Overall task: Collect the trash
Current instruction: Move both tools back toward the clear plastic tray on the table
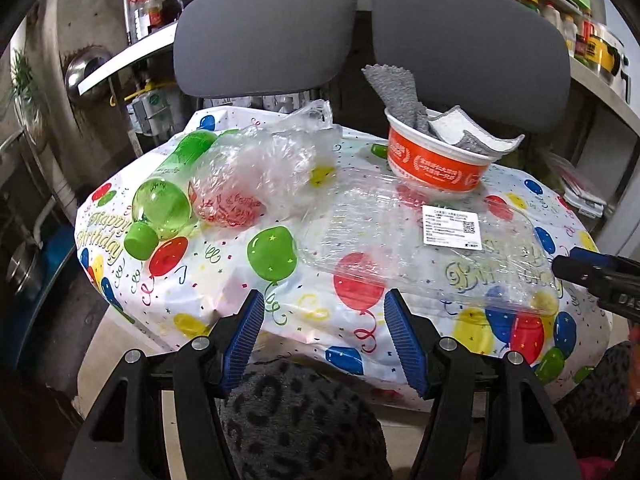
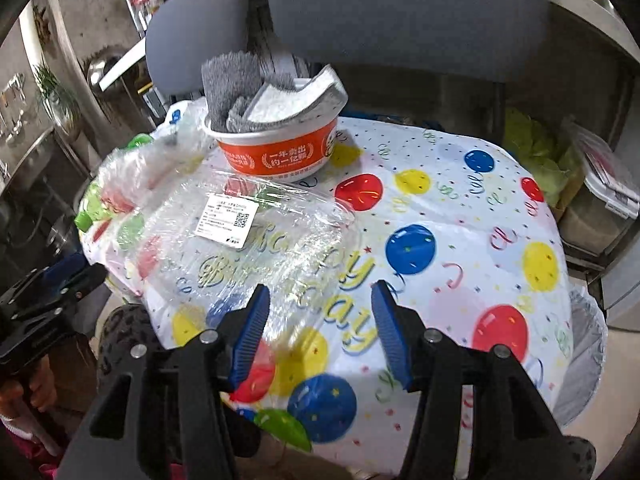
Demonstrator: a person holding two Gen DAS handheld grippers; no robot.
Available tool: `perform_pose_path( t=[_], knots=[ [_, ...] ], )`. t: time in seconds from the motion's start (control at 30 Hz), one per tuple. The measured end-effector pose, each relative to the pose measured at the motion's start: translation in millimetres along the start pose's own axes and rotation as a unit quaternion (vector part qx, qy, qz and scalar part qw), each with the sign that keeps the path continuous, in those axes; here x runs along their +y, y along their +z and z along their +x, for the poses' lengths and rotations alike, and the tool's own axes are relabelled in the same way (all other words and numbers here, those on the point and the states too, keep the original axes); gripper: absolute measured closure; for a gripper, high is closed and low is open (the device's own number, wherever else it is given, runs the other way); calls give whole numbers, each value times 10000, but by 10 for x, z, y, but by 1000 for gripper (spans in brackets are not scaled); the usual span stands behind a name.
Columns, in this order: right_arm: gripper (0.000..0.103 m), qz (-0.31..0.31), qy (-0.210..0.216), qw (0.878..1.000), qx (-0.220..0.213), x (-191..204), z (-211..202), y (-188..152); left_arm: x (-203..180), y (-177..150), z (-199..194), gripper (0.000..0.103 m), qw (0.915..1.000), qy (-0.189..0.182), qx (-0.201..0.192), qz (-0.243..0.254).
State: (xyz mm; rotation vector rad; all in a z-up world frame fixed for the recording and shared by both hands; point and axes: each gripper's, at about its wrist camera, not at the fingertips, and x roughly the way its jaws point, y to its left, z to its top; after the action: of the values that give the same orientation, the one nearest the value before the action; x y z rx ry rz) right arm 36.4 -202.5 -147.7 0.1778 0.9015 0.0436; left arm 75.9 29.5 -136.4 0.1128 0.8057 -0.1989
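A clear plastic tray (image 1: 424,240) with a white label lies on the balloon-print tablecloth (image 1: 240,292); it also shows in the right wrist view (image 2: 248,236). A green plastic bottle (image 1: 168,192) lies at the left beside a crumpled clear bag (image 1: 256,176). An orange paper bowl (image 1: 436,160) holds grey and white cloths; it shows in the right wrist view (image 2: 280,148) too. My left gripper (image 1: 324,312) is open and empty at the table's near edge. My right gripper (image 2: 318,300) is open and empty, its left pad by the tray's near corner.
Two grey chair backs (image 1: 264,28) stand behind the table. Shelves with jars (image 1: 576,28) are at the right. A leopard-print cushion (image 1: 296,412) sits below the table's near edge. A bin with a grey liner (image 2: 584,360) stands by the table's right side.
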Motion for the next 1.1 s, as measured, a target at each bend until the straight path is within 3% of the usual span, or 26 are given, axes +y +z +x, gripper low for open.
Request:
perform_pose_path(
  t=[0.33, 0.8, 0.97, 1.1],
  knots=[
    [50, 108, -122, 9998, 65, -90, 175, 143, 9, 11, 89, 40, 9999, -82, 73, -126],
    [55, 210, 47, 9996, 159, -165, 507, 253, -54, 27, 157, 40, 9997, -153, 129, -111],
    [74, 212, 52, 9998, 7, -143, 392, 249, -114, 39, 187, 40, 9997, -175, 161, -52],
    [78, 319, 10, 9991, -279, -197, 114, 229, -141, 35, 157, 40, 9997, -188, 151, -5]
  ],
)
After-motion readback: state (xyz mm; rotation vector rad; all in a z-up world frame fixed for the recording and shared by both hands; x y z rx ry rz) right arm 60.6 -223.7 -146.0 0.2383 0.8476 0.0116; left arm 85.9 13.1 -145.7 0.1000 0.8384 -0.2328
